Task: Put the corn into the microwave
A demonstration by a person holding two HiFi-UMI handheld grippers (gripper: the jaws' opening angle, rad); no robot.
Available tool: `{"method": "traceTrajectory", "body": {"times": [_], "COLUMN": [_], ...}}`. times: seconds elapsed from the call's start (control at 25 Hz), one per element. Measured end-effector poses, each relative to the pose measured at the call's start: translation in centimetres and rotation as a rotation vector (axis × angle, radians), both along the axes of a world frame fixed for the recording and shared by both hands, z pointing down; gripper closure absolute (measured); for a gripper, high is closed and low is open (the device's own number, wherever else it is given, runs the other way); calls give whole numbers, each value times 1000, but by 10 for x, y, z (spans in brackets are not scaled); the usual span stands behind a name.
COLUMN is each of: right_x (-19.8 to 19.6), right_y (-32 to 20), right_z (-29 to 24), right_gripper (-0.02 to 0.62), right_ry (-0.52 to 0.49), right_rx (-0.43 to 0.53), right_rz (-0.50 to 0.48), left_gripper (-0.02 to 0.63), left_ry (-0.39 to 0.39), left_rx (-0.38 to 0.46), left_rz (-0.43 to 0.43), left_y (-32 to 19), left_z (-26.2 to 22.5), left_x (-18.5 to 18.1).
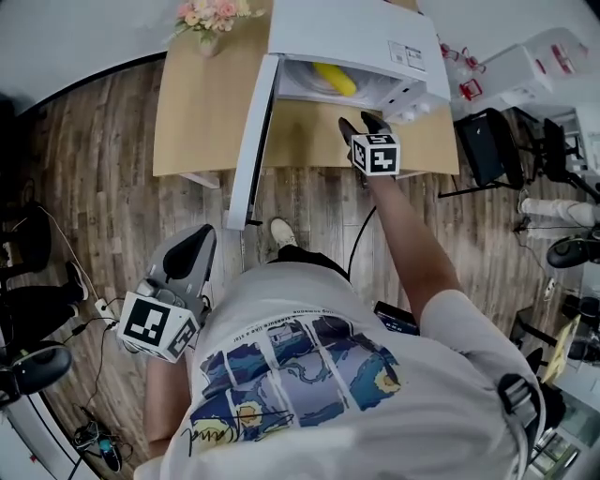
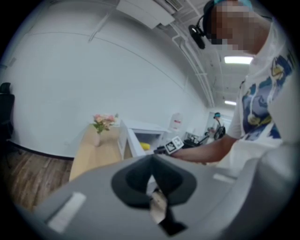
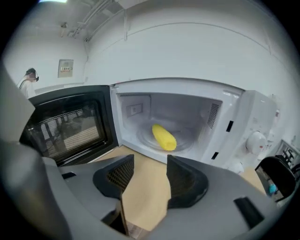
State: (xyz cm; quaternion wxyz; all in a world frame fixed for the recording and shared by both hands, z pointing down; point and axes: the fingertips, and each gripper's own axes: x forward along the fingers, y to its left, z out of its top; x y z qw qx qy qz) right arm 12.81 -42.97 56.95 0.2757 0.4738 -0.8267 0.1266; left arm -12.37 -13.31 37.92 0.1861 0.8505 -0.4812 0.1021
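The yellow corn (image 1: 335, 79) lies inside the white microwave (image 1: 375, 37), whose door (image 1: 251, 141) hangs wide open to the left. In the right gripper view the corn (image 3: 164, 137) rests on the glass turntable, a short way beyond my right gripper (image 3: 150, 176). The jaws stand open with nothing between them. From the head view, the right gripper (image 1: 362, 124) hovers over the wooden table (image 1: 197, 112) just in front of the oven's opening. My left gripper (image 1: 197, 239) is shut and empty, low beside the person's body, and its jaws (image 2: 151, 173) point toward the microwave (image 2: 140, 136).
A vase of pink flowers (image 1: 208, 17) stands at the table's far left corner. Black office chairs (image 1: 483, 141) and white boxes crowd the right side. Cables and a power strip (image 1: 98, 305) lie on the wood floor at the left.
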Motion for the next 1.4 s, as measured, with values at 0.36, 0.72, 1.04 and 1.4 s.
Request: {"method": "traceTrajectory", "body": {"times": [0.36,0.72,1.04,1.4], "right_x": [-8,-33,-68,-94], "right_y": [101,203,289,361], "right_z": [-22,-41,-62,-87], "right_gripper": [531,578,584,586], "right_ry": [-41,-74,-114,-65], "right_rx": [-13,-51,-71,-15], "right_rz": [2,-43,-123,-261], "left_gripper": [598,598,598,598], "left_ry": [21,46,73,86], "left_rx": [21,25,9,-2], "left_rz": [55,82,95,121], "left_y": [39,82,125,163], "left_z": [0,7,23,34], "left_x": [-11,-26,-39,-34]}}
